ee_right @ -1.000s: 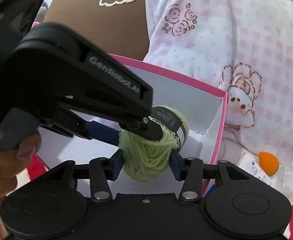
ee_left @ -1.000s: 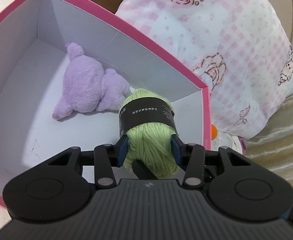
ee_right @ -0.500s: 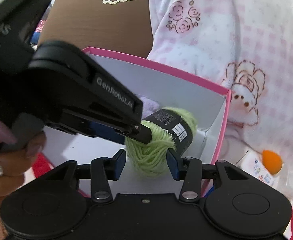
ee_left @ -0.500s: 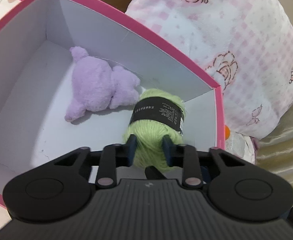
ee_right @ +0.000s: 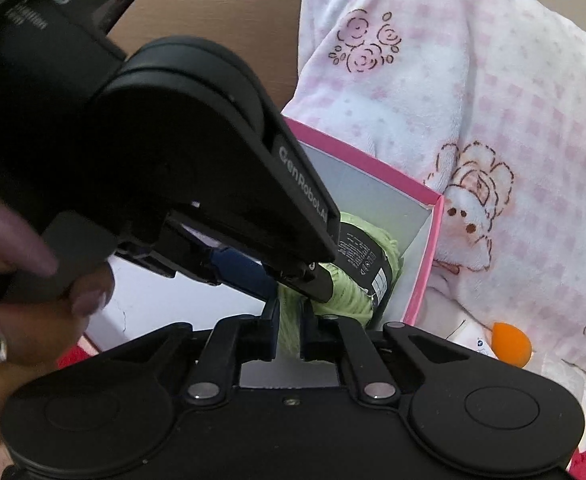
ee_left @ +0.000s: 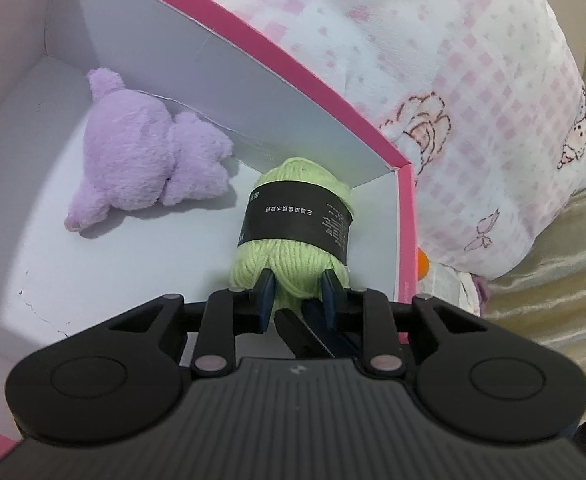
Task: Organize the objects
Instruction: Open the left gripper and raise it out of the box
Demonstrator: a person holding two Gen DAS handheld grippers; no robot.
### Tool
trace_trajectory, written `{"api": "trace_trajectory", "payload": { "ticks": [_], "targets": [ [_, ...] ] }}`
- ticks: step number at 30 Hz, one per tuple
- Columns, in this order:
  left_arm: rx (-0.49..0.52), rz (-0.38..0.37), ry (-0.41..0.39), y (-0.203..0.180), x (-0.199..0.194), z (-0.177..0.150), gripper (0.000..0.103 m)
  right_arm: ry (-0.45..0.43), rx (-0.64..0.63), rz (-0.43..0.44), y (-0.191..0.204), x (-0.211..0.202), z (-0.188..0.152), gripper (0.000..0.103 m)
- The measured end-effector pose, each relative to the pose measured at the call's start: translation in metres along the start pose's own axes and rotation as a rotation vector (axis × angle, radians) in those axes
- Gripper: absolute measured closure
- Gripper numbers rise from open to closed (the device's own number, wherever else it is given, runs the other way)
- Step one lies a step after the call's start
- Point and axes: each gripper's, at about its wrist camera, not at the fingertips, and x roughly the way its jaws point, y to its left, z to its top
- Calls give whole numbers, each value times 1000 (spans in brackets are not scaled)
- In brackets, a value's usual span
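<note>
The yarn skein (ee_left: 293, 220) lies inside the box (ee_left: 253, 44), near its right wall and close to the far right corner. The plush toy (ee_left: 145, 160) lies in the same box, left of the skein and against the far wall. The left claw (ee_left: 297, 292) reaches in from the near side, at the skein's near end; the right claw (ee_right: 289, 320) is at that end too. A blanket (ee_left: 473, 100) lies beyond the box's far and right walls.
</note>
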Motion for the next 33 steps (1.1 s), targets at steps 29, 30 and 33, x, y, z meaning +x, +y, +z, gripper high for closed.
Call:
{"api": "trace_trajectory", "payload": {
  "ticks": [29, 30, 33],
  "targets": [
    [253, 330, -17, -87, -130, -28, 24, 11, 259, 204, -52, -115, 11, 41],
    [264, 333, -22, -91, -136, -30, 21, 5, 251, 201, -51, -121, 12, 41],
    [292, 334, -23, -103, -155, -38, 20, -1, 251, 211, -52, -140, 16, 32]
  ]
}}
